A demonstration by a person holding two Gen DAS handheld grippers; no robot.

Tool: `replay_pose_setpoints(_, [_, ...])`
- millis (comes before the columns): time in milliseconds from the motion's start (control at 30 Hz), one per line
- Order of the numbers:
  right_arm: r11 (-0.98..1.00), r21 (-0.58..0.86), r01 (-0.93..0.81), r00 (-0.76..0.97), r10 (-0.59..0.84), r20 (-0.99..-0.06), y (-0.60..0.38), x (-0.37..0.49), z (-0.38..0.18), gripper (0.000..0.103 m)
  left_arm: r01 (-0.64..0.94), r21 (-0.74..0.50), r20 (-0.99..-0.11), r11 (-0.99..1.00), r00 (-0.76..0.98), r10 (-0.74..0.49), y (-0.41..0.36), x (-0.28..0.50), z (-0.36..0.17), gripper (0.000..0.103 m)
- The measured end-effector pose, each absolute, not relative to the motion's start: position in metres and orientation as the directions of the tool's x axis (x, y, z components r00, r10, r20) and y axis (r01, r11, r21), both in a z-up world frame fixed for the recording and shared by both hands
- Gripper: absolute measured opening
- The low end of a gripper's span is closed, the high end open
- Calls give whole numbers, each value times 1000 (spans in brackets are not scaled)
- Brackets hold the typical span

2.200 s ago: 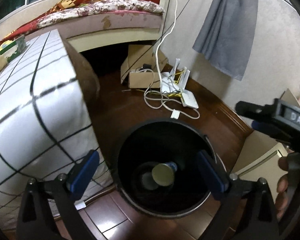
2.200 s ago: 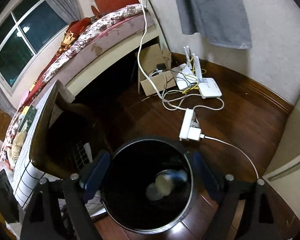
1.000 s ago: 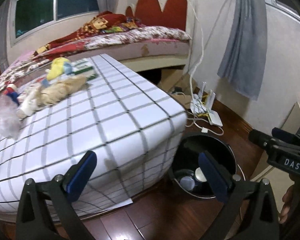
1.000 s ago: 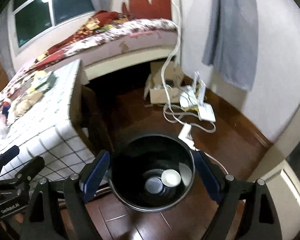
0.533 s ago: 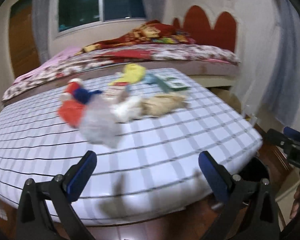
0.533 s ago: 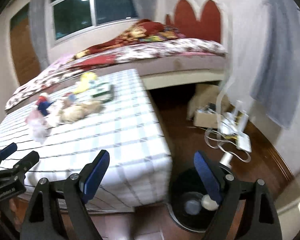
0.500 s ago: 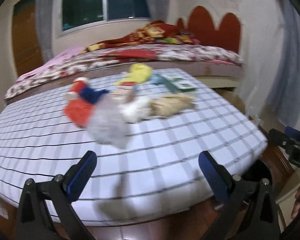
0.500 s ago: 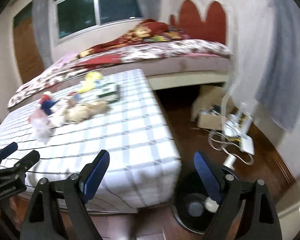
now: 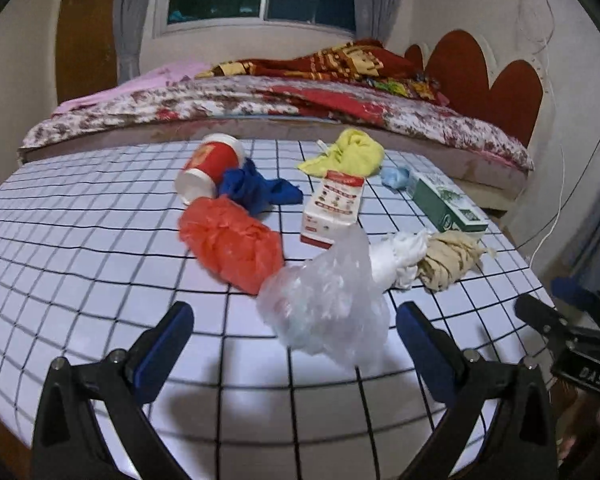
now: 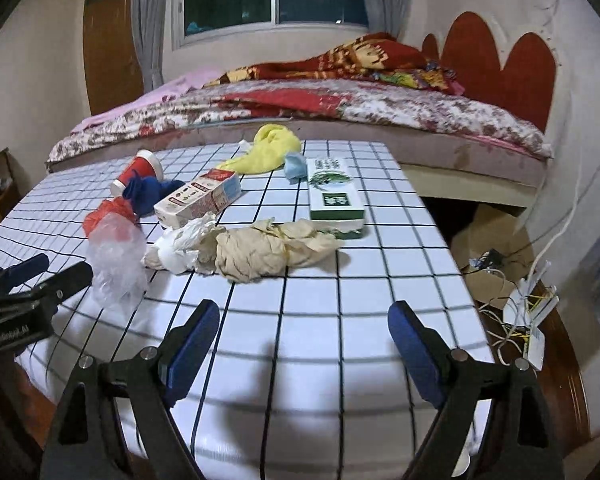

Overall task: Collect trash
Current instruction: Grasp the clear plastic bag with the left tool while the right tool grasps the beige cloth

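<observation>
Both jaws spread, empty. Left gripper (image 9: 294, 332) faces clear plastic bag (image 9: 328, 304) at near edge of checked table (image 9: 80, 264); right gripper (image 10: 300, 340) faces tan wad (image 10: 260, 252). Advise: straddle crumpled bulk, close slowly, lift clear of neighbours

Dim indoor light, soft shadows, slight blur (fisheye edges bend, darken).

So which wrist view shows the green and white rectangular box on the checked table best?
The right wrist view: the green and white rectangular box lies with its printed top facing the camera, unobstructed, beside the crumpled beige paper. The left wrist view shows the box smaller, near the table's far right edge, seen at a slant.
</observation>
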State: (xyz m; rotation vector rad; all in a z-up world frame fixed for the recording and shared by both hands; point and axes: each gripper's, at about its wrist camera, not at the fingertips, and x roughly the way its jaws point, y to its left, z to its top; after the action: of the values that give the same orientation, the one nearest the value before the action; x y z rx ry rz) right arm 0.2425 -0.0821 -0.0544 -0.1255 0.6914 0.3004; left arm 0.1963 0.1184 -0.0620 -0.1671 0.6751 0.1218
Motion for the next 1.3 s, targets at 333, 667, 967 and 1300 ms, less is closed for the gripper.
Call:
replay_pose_setpoints(333, [932, 18, -362, 642, 263, -720, -42, 312, -74, 87, -154, -116, -700, 981, 713, 29, 120, 230, -82, 83])
replay_pose_setpoints(667, [904, 67, -423, 579, 326, -747, -32, 321, -89, 31, -133, -140, -701, 981, 713, -4, 123, 230, -88, 59])
replay_pose_setpoints(967, [897, 89, -433, 624, 369, -688, -52, 286, -73, 18, -104, -139, -653, 985, 757, -13, 116, 202, -74, 57])
replay_pose_setpoints(1300, [917, 118, -382, 706, 372, -602, -108, 230, -47, 18, -54, -103, -611, 993, 791, -20, 88, 172, -59, 57])
